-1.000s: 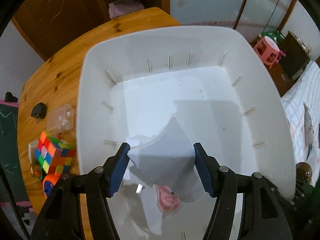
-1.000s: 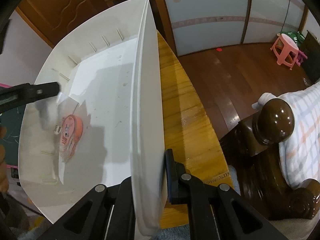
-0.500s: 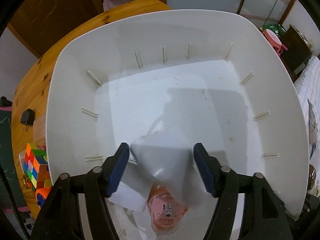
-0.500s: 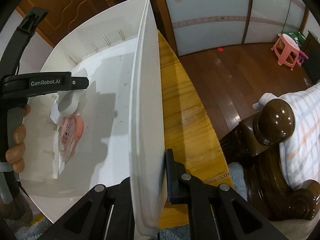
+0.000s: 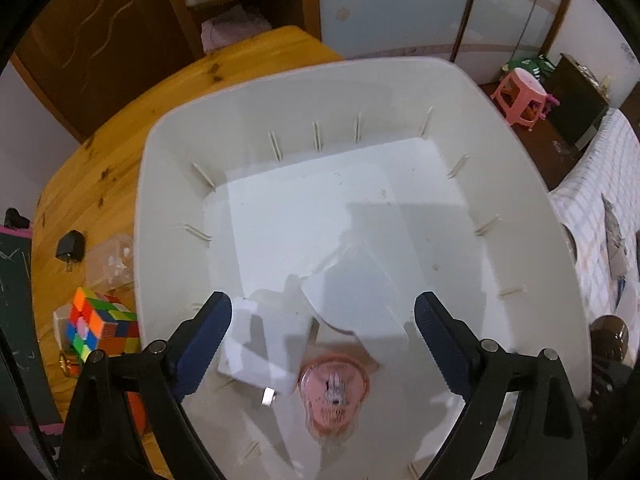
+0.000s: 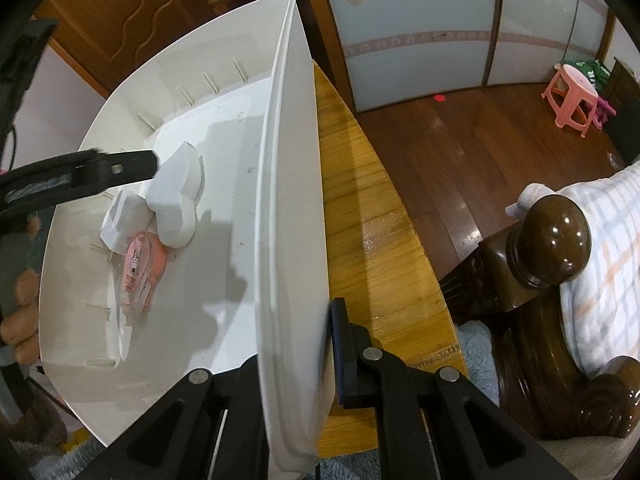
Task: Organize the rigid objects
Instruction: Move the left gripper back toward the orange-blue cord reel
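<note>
White foam piece (image 5: 356, 300) lay released between the just-opened left tongs (image 5: 320, 320) — right tongs (image 6: 296, 344) clenched the bin (image 6: 292, 160) wall.

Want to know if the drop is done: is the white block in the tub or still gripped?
In the tub. The white block lies in the white tub; the left gripper is open, its jaws having just been opening.
</note>
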`<state>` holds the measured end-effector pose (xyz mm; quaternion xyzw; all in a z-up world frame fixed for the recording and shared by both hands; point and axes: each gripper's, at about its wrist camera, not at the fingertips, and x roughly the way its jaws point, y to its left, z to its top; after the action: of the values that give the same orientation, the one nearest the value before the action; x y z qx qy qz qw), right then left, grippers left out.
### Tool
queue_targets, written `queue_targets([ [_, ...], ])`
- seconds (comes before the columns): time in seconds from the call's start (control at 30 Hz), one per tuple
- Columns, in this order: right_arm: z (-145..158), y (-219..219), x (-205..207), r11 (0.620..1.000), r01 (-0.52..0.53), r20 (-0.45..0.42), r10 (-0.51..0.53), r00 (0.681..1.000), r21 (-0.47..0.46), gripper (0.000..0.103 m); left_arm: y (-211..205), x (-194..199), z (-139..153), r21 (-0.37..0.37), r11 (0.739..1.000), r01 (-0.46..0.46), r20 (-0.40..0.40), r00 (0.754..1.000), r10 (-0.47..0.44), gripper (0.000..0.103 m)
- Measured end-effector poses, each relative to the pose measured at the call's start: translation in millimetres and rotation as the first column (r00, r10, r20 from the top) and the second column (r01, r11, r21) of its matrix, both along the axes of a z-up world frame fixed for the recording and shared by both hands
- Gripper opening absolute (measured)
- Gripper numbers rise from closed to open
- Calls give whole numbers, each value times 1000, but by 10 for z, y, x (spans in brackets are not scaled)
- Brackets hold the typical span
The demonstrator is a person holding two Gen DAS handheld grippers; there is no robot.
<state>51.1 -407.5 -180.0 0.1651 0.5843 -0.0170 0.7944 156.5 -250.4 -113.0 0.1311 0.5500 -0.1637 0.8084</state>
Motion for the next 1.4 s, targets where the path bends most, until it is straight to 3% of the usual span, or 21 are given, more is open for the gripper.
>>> queue_targets([
  [0.43,-11,-9,12,1000,30,-17,-30,999,-1,8,431,-184,463,-60,998,-11,123,992,18,94],
  [0.7,-1,11,22,999,47,-31,-47,998,-20,8,1086,-253,624,-76,988,-137,179,972,149,94],
  [0.97,19,55,52,998,45,-45,-47,998,-42,8,1948,-317,774,-83,942,-326,227,914,337,94],
  [1.2,50,99,100,997,43,-63,-47,997,-63,9,2600,-281,817,-97,866,-490,245,832,498,94],
  [1.3,57,116,116,996,37,-67,-42,997,-77,9,2735,-277,736,-87,849,-521,229,819,526,94],
  [1.4,55,120,120,996,32,-70,-38,997,-84,9,2775,-272,596,-60,848,-527,205,825,527,94],
])
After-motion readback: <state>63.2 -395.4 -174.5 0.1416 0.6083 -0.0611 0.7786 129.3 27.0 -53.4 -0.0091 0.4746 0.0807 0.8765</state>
